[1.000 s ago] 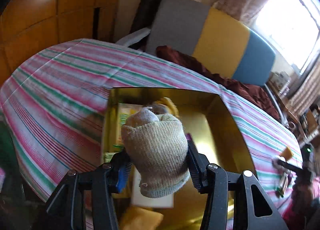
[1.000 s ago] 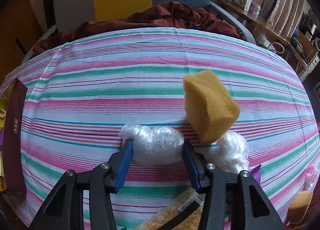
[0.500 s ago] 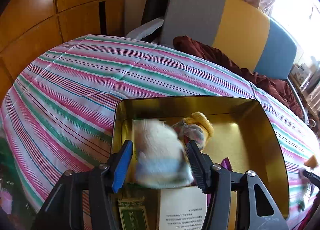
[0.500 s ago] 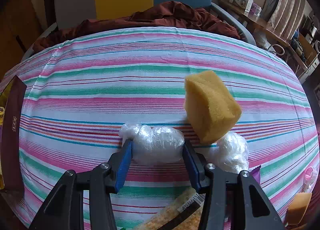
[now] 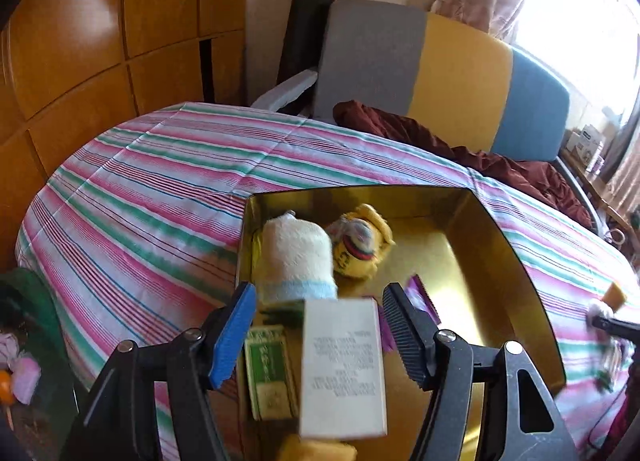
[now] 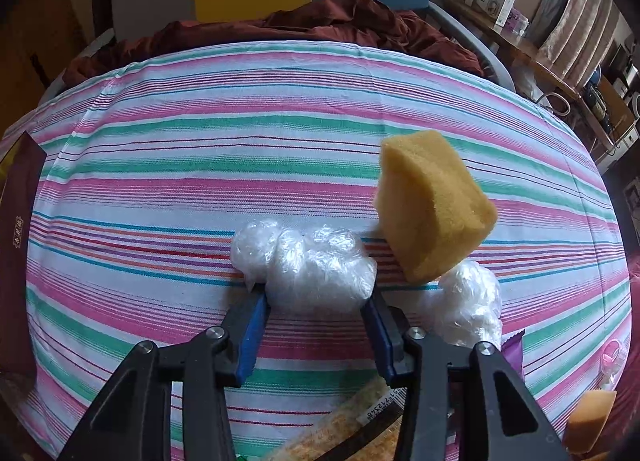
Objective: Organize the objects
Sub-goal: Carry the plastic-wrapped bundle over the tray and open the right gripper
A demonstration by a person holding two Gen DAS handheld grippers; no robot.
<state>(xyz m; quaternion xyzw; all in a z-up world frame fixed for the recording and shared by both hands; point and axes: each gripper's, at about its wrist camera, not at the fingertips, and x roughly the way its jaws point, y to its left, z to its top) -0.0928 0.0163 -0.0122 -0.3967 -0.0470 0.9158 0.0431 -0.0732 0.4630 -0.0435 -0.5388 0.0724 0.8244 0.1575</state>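
A rolled beige sock with a light blue cuff [image 5: 296, 257] lies free in the gold box [image 5: 500, 229], against its left wall and beside a yellow sock bundle [image 5: 360, 245]. My left gripper [image 5: 320, 301] hovers over the box's near part, its jaws opening with nothing held between them. In the right wrist view a crumpled clear plastic wad [image 6: 308, 265] sits on the striped cloth [image 6: 200, 133]. My right gripper [image 6: 314, 309] is closing on it, and both pads press its lower sides.
A white printed carton [image 5: 340, 365] and a green carton [image 5: 268, 373] lie in the box. A yellow sponge [image 6: 428, 205], a second plastic wad [image 6: 464, 301], a purple wrapper [image 6: 512, 345] and a snack packet [image 6: 352, 421] crowd my right gripper. A chair [image 5: 440, 73] stands behind.
My left gripper let go of the sock, which dropped into the gold box, and its jaws spread wider. My right jaws narrowed onto the plastic wad without moving elsewhere.
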